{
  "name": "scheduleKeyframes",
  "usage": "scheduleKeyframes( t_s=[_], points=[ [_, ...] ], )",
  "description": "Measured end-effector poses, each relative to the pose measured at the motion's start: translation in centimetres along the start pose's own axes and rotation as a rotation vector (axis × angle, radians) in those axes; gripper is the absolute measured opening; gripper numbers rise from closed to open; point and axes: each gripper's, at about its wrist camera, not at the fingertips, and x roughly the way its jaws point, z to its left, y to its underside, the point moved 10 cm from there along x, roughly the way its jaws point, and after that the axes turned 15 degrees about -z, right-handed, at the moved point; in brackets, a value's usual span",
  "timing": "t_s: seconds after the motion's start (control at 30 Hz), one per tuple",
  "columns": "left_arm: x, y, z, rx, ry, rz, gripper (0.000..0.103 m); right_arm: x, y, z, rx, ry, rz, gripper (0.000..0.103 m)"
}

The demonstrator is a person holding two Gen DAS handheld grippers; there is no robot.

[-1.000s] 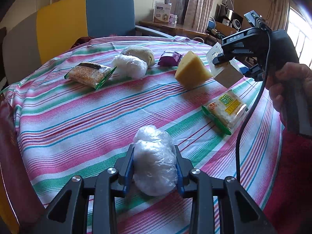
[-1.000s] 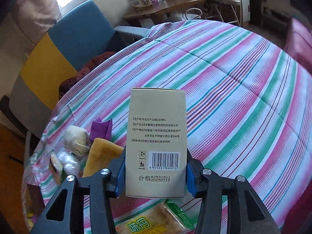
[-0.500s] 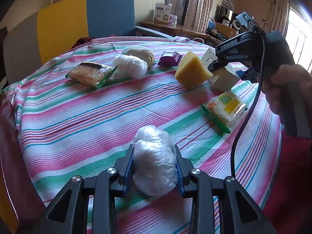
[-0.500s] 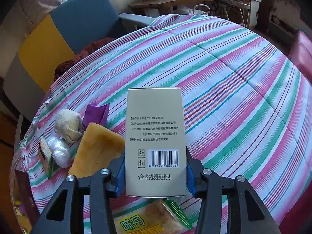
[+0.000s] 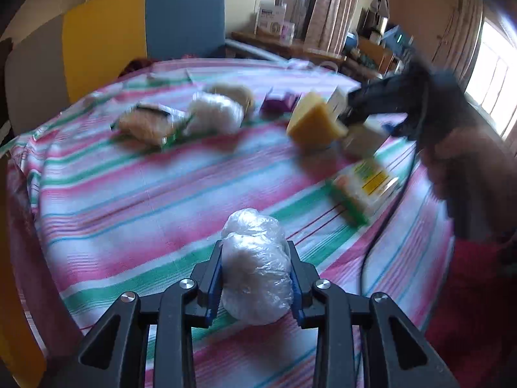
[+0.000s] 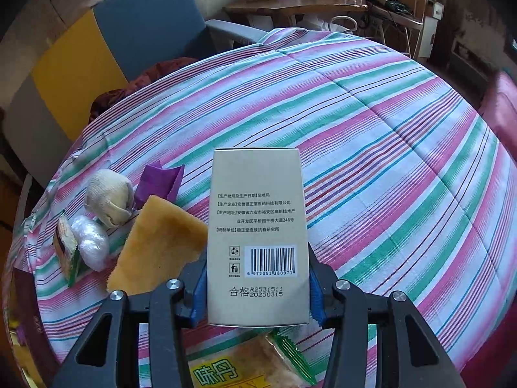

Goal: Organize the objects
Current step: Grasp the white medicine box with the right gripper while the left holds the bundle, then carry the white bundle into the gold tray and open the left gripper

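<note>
My left gripper is low over the striped tablecloth, its jaws closing on a clear plastic-wrapped white ball; both pads press its sides. My right gripper is shut on a beige box with a barcode, held upright just right of a yellow sponge wedge. In the blurred left wrist view that box hangs low behind the sponge, with a person's hand on the right gripper's handle.
A purple packet, a cream cloth ball, a second wrapped white ball and a cracker packet lie in a row left of the sponge. A yellow-labelled snack packet lies under the box. A blue and yellow chair stands behind the table.
The right gripper has carried the box down and in, from tilted in the air to low beside the sponge. The left gripper keeps its hold on the wrapped ball.
</note>
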Motion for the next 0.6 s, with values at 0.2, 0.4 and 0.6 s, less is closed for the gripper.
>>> scheduleKeyframes(
  t_s=[0.2, 0.4, 0.6],
  points=[
    [-5.2, -4.4, 2.0, -0.074, -0.018, -0.092, 0.034, -0.3, 0.0, 0.0, -0.021, 0.009, -0.004, 0.05],
    [-9.7, -4.7, 11.3, -0.253, -0.151, -0.088, 0.034, -0.4, 0.1, 0.4, -0.04, 0.017, -0.006, 0.05],
    [-13.7, -2.3, 25.5, -0.448, -0.374, -0.049, 0.034, -0.7, 0.2, 0.8, -0.059, 0.017, -0.01, 0.05]
  ],
)
